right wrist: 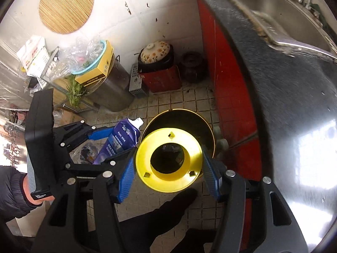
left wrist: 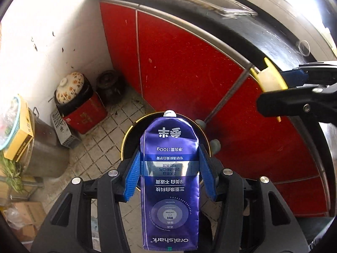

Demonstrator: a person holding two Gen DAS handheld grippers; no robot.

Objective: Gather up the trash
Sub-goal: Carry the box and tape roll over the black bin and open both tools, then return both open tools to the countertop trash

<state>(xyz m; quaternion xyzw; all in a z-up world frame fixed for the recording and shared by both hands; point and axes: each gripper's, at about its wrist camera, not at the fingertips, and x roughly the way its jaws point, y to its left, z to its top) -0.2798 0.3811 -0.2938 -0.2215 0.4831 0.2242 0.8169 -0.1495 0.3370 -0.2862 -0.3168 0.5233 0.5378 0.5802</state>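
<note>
While both grippers point down at the floor, the contents stand as follows.

Left gripper (left wrist: 169, 175): 2 blue pads clamped on the sides of a purple toothpaste tube (left wrist: 170, 181); black frame.
Toothpaste tube: flattened, white cap (left wrist: 169, 113) pointing away from the gripper, printed "oralshark" and "100g"; hangs over the bin.
Right gripper (right wrist: 168, 168): 2 blue pads pressed on opposite edges of a yellow plastic spool (right wrist: 168, 158).
Yellow plastic spool: round flange with hollow core and small square holes, open end facing the camera; held above the bin's mouth.
Trash bin (right wrist: 202, 124): round, dark inside, gold rim; stands on the tiled floor (right wrist: 189, 99) beside the red cabinet doors (left wrist: 179, 63).
Counter (left wrist: 263, 33): black top above the cabinets, steel sink (right wrist: 273, 10) set in it.
Corner stock: floral-lidded pot (left wrist: 71, 88) on a red box (left wrist: 88, 116), dark jar (left wrist: 109, 84), steel drum (right wrist: 111, 88), yellow carton (right wrist: 96, 67).
Person: dark sleeve (right wrist: 12, 191) at the left gripper's handle.
</note>
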